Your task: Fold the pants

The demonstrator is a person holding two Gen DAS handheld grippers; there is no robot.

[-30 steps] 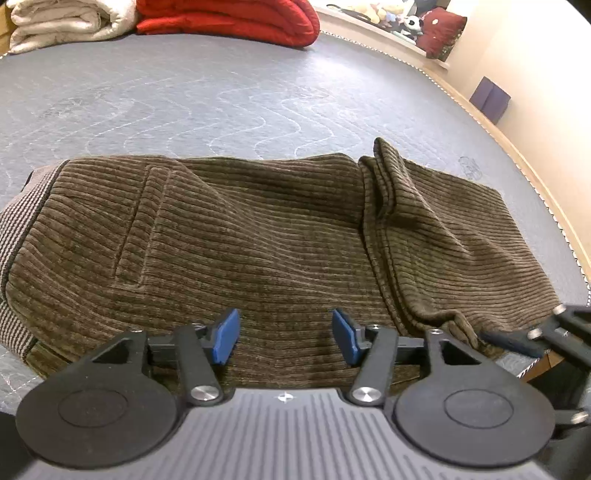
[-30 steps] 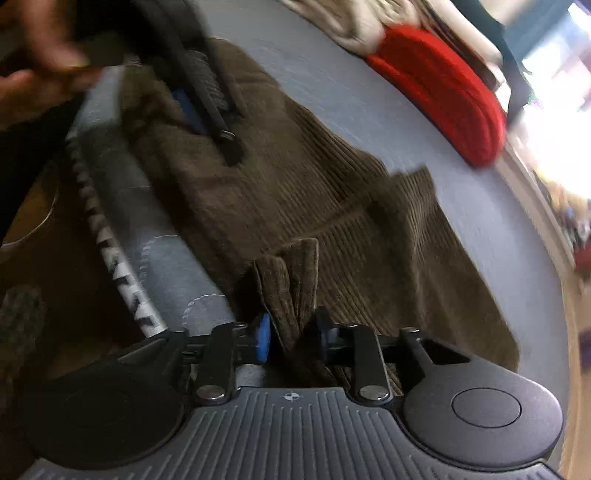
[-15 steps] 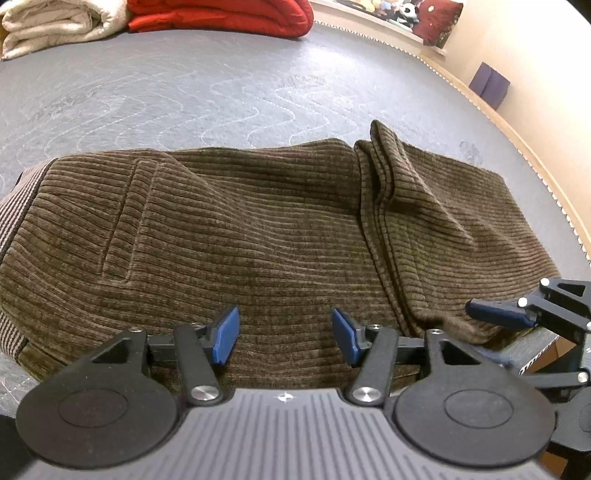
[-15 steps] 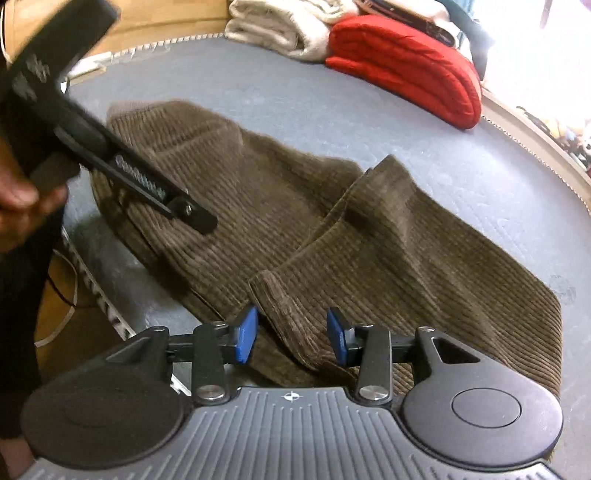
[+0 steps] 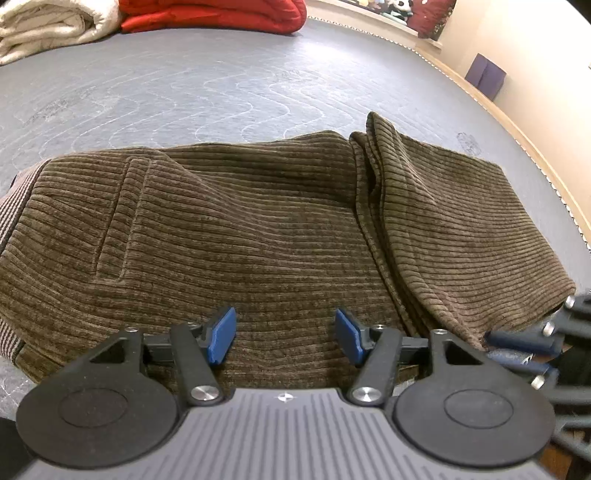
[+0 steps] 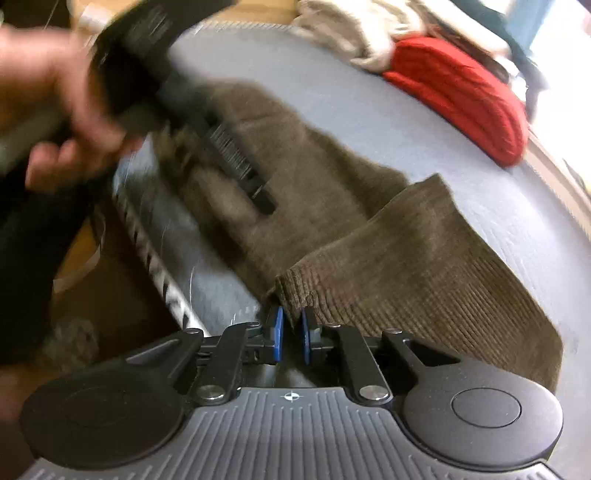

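Brown corduroy pants (image 5: 258, 229) lie folded across the grey mattress (image 5: 184, 88), waistband at the left, leg ends doubled over at the right. My left gripper (image 5: 284, 334) is open, blue pads wide apart, low over the pants' near edge. My right gripper (image 6: 291, 334) is shut on the near corner of the pants (image 6: 406, 266) at the mattress edge (image 6: 207, 273). It also shows at the right edge of the left wrist view (image 5: 524, 347). In the right wrist view, the left gripper (image 6: 236, 162) and the hand holding it are blurred over the pants.
A red folded blanket (image 5: 210, 14) and a cream one (image 5: 48, 26) lie at the far side of the mattress. A wooden bed frame (image 5: 517, 122) rims the right side. The floor (image 6: 110, 295) drops off just beyond the near edge.
My right gripper has closed on the pants' near corner; half a second ago it was open around it. The left gripper stays open and has shifted slightly over the near edge.
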